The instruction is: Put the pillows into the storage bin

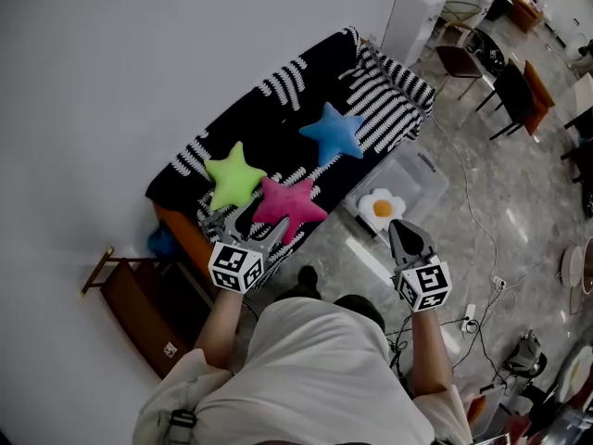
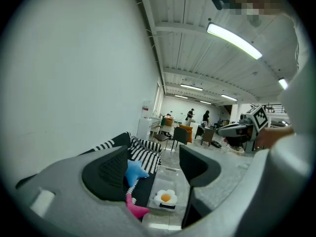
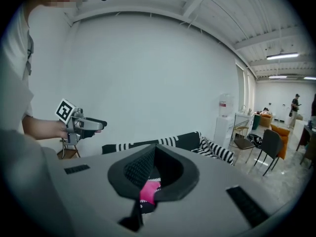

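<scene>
Three star pillows lie on the striped sofa (image 1: 278, 91): green (image 1: 233, 176), pink (image 1: 289, 204) and blue (image 1: 334, 133). A clear storage bin (image 1: 422, 185) stands on the floor in front of it and holds a fried-egg pillow (image 1: 381, 209). My left gripper (image 1: 243, 225) is open and empty over the sofa's near end, beside the pink star. Between its jaws (image 2: 153, 164) show the blue star (image 2: 134, 172), the pink star (image 2: 134, 209) and the egg pillow (image 2: 165, 197). My right gripper (image 1: 400, 225) hangs shut and empty just short of the bin; its view (image 3: 154, 149) shows pink behind the jaws.
A wooden side table (image 1: 139, 295) and a blue object (image 1: 162, 242) sit at the sofa's left end. A white appliance (image 1: 412, 17) stands past its far end. Chairs (image 1: 514, 91) and desks fill the back right. Cables (image 1: 477, 318) trail over the marble floor.
</scene>
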`<state>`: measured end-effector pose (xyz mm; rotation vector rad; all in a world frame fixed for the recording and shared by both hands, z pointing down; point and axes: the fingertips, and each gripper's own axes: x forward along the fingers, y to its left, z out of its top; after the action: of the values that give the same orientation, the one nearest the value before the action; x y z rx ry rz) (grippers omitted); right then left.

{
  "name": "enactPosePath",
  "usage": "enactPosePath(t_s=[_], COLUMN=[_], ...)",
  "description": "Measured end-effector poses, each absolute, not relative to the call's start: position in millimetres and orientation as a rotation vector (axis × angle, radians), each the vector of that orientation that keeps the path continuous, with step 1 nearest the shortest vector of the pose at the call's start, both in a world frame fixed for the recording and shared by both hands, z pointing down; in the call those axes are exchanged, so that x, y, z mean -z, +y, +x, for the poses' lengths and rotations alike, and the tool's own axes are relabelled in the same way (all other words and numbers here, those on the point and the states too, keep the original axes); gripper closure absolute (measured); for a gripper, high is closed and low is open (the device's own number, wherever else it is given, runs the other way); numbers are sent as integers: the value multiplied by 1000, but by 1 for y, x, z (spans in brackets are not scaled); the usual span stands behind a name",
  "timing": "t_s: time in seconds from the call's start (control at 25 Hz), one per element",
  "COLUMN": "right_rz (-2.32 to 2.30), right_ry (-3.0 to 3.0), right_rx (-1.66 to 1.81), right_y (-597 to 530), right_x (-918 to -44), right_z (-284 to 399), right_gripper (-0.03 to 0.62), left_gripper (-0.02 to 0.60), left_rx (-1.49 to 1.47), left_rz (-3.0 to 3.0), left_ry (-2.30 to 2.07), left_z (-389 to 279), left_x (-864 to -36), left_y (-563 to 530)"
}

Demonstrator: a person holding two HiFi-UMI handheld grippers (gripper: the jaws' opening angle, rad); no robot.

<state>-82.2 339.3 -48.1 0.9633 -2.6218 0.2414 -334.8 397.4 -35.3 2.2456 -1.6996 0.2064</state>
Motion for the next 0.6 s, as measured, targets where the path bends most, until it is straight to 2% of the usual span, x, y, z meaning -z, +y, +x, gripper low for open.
enactPosePath(t_s=[0.6], right_rz=[816], right_ry=[-2575], right_rx=[-325], right_y=[299], right_x=[0], right_z=[-117], right_gripper=[591], left_gripper=[264], left_rx=[-196], left_rz=[2097], left_ry=[-1747], left_z=[-359], left_x=[-10], left_y=[375])
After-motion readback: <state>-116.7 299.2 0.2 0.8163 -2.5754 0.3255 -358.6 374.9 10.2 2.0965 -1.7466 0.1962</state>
